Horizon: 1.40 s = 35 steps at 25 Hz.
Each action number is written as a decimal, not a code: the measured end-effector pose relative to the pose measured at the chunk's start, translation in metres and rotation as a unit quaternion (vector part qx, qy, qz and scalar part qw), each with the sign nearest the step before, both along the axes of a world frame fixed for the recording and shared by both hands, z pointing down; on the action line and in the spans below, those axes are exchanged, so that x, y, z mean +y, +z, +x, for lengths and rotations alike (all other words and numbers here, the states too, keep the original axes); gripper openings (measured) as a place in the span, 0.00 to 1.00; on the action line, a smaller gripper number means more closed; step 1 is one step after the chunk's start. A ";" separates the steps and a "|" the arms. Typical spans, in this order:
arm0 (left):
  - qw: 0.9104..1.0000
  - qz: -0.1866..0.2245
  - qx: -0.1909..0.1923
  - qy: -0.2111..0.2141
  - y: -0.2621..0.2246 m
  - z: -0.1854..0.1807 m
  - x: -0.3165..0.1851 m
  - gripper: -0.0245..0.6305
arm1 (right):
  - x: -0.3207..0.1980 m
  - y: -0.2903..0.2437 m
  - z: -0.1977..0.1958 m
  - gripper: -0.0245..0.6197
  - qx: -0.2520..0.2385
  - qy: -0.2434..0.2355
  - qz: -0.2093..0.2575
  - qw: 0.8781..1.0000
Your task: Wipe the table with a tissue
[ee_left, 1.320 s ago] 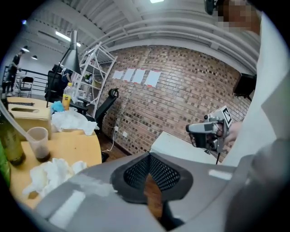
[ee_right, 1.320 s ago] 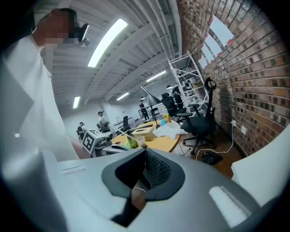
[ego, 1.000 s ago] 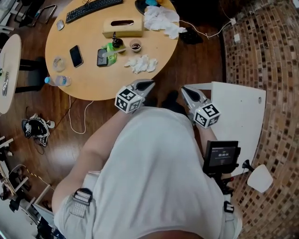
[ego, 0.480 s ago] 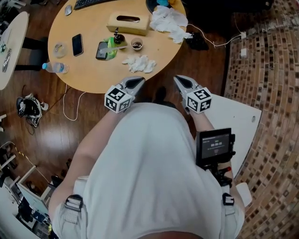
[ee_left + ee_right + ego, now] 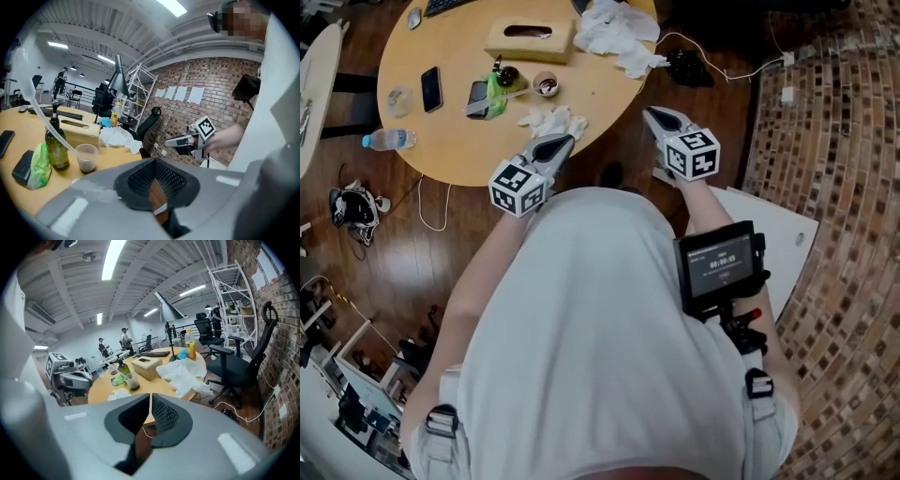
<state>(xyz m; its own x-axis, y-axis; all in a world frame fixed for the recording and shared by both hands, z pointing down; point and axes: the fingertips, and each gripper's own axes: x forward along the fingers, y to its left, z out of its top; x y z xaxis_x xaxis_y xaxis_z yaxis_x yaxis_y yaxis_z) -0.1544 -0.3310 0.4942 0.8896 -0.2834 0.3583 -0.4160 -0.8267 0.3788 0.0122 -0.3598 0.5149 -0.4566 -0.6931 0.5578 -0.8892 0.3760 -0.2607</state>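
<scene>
A crumpled white tissue (image 5: 551,122) lies near the front edge of the round wooden table (image 5: 459,141); the right gripper view also shows the tissue (image 5: 119,393). My left gripper (image 5: 562,141) hangs over the table's edge just short of the tissue, shut and empty, and its jaws (image 5: 153,161) meet with nothing between them. My right gripper (image 5: 649,112) is off the table's right side above the floor, also shut and empty (image 5: 150,397). Each gripper shows in the other's view, the right gripper (image 5: 180,139) and the left gripper (image 5: 75,378).
On the table stand a tissue box (image 5: 528,39), a green bottle (image 5: 502,77), a small cup (image 5: 547,84), a phone (image 5: 431,89) and a heap of white tissues (image 5: 614,28). A water bottle (image 5: 389,141) sits at the left rim. A white board (image 5: 769,244) lies on the floor at right.
Both grippers have moved forward toward the table. The left one now reaches over the table's edge near the crumpled tissue, and the right one has come up beside the table's right side.
</scene>
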 end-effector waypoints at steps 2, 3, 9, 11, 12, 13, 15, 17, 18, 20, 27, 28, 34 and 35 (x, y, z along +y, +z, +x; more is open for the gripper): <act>1.000 0.004 -0.003 -0.010 -0.001 0.006 -0.005 0.04 | -0.016 0.010 0.013 0.13 0.019 -0.011 -0.011 1.000; 1.000 0.007 -0.006 -0.015 -0.002 0.008 -0.008 0.05 | -0.025 0.016 0.019 0.17 0.029 -0.015 -0.019 0.999; 0.998 0.017 -0.019 -0.053 -0.006 0.004 -0.017 0.05 | -0.080 0.050 0.059 0.32 0.034 0.022 -0.069 0.997; 0.997 0.016 -0.026 -0.072 -0.004 -0.005 -0.018 0.05 | -0.099 0.060 0.075 0.42 0.015 0.063 -0.088 0.994; 0.996 0.015 -0.030 -0.083 -0.004 -0.010 -0.018 0.05 | -0.108 0.064 0.080 0.45 0.009 0.078 -0.093 0.993; 0.995 0.013 -0.033 -0.096 -0.003 -0.017 -0.017 0.05 | -0.117 0.067 0.083 0.47 0.004 0.086 -0.095 0.992; 0.992 0.009 -0.041 -0.123 -0.002 -0.030 -0.016 0.05 | -0.135 0.073 0.085 0.51 -0.005 0.098 -0.097 0.990; 0.988 0.005 -0.047 -0.147 -0.002 -0.041 -0.014 0.05 | -0.152 0.079 0.086 0.52 -0.019 0.107 -0.102 0.989; 0.986 0.003 -0.050 -0.158 -0.002 -0.045 -0.012 0.05 | -0.159 0.082 0.086 0.52 -0.029 0.112 -0.104 0.988; 0.983 0.000 -0.056 -0.175 -0.001 -0.052 -0.009 0.05 | -0.172 0.088 0.085 0.52 -0.037 0.116 -0.108 0.987; 0.968 -0.009 -0.069 -0.240 0.002 -0.078 0.003 0.05 | -0.186 0.137 0.085 0.51 0.050 0.095 -0.154 0.982; 0.966 -0.010 -0.071 -0.248 0.002 -0.079 0.006 0.05 | -0.185 0.140 0.089 0.50 0.052 0.100 -0.155 0.982; 0.964 -0.018 -0.071 -0.257 0.002 -0.087 0.009 0.05 | -0.178 0.138 0.093 0.29 0.058 0.096 -0.136 0.984; 0.965 -0.018 -0.070 -0.251 0.002 -0.084 0.007 0.05 | -0.176 0.135 0.093 0.29 0.047 0.094 -0.131 0.986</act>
